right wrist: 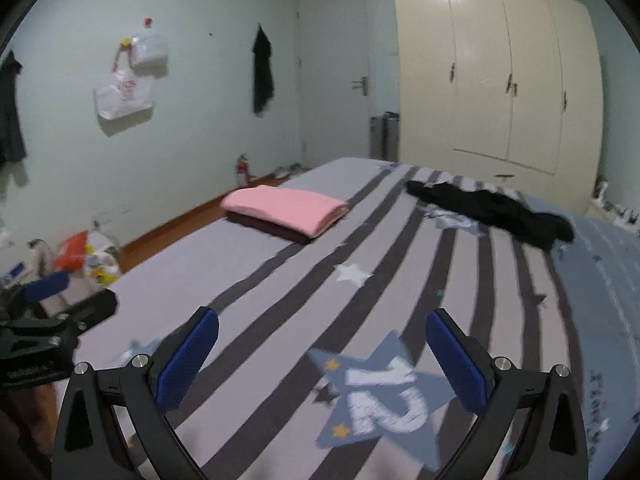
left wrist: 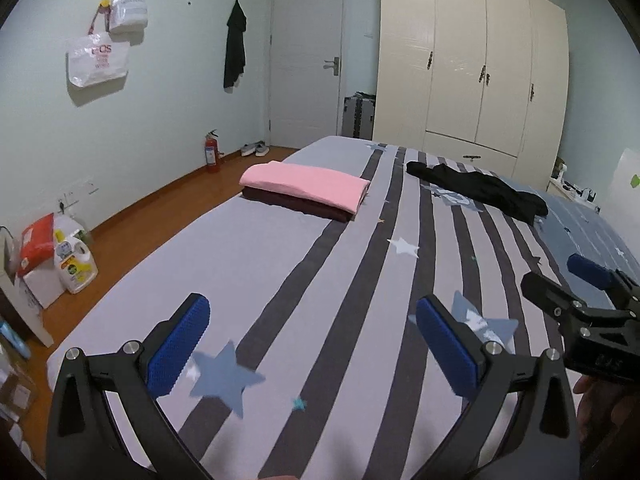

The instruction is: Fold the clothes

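Observation:
A crumpled black garment [left wrist: 484, 189] lies unfolded on the far right of the striped bed [left wrist: 280, 264]; it also shows in the right wrist view [right wrist: 496, 210]. A folded pink garment [left wrist: 308, 185] sits on a folded dark maroon one [left wrist: 296, 207] at the bed's far left, and shows in the right wrist view [right wrist: 286, 209] too. My left gripper [left wrist: 313, 334] is open and empty above the near bed. My right gripper [right wrist: 322, 350] is open and empty above a blue star print [right wrist: 380, 392]; it also shows at the right edge of the left wrist view [left wrist: 576, 292].
A cream wardrobe [left wrist: 472, 64] stands behind the bed, a white door [left wrist: 306, 52] to its left. A red fire extinguisher [left wrist: 212, 152], shoes [left wrist: 255, 149] and detergent bottles with boxes [left wrist: 68, 258] sit on the wooden floor left of the bed. Bags [left wrist: 98, 58] hang on the wall.

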